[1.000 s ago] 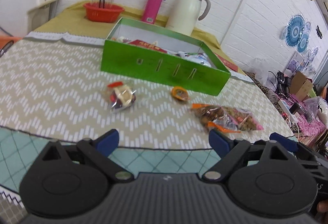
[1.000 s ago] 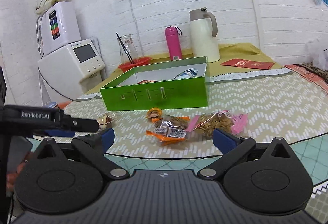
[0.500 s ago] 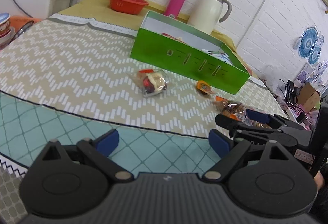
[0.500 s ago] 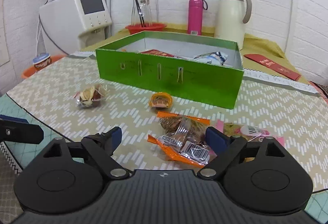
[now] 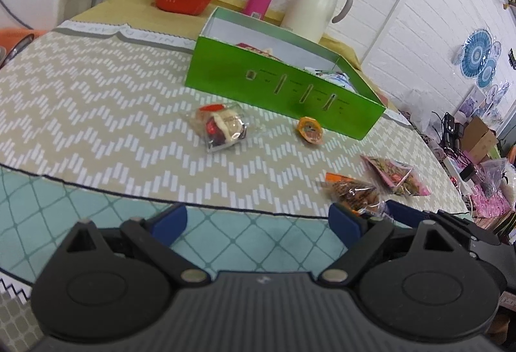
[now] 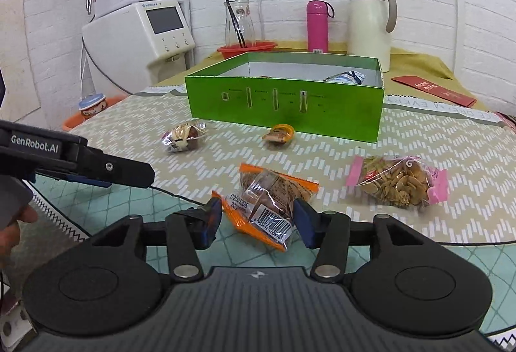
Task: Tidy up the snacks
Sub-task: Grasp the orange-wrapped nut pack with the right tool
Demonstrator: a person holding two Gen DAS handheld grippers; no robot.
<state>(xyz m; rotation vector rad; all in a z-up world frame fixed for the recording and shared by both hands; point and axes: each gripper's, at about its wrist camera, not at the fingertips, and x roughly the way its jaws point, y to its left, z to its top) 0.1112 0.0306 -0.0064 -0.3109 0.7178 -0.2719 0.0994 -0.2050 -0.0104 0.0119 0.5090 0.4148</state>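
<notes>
An orange-edged snack packet point(image 6: 267, 207) lies at the table's front edge, between the blue pads of my right gripper point(image 6: 258, 221). The jaws are closing; the pads stand at the wrapper's sides without squeezing it. A pink packet of seeds point(image 6: 396, 181) lies to its right. Farther back are a clear packet of sweets point(image 6: 183, 139) and a small orange round snack point(image 6: 279, 132), in front of the open green box point(image 6: 283, 103). My left gripper point(image 5: 258, 223) hangs open and empty over the teal cloth, with the orange packet point(image 5: 351, 190) and the right gripper point(image 5: 383, 210) to its right.
Behind the box stand a cream jug point(image 6: 369, 23), a pink bottle point(image 6: 317, 26) and a red basket point(image 6: 246, 49) holding a glass carafe. A white dispenser point(image 6: 138, 29) is at the back left, a red envelope point(image 6: 432, 91) at the right. A hand point(image 6: 13, 223) shows at the left edge.
My right gripper has come forward and down over the orange packet, and its jaws have narrowed around it. The left gripper has stayed open and hardly shifted.
</notes>
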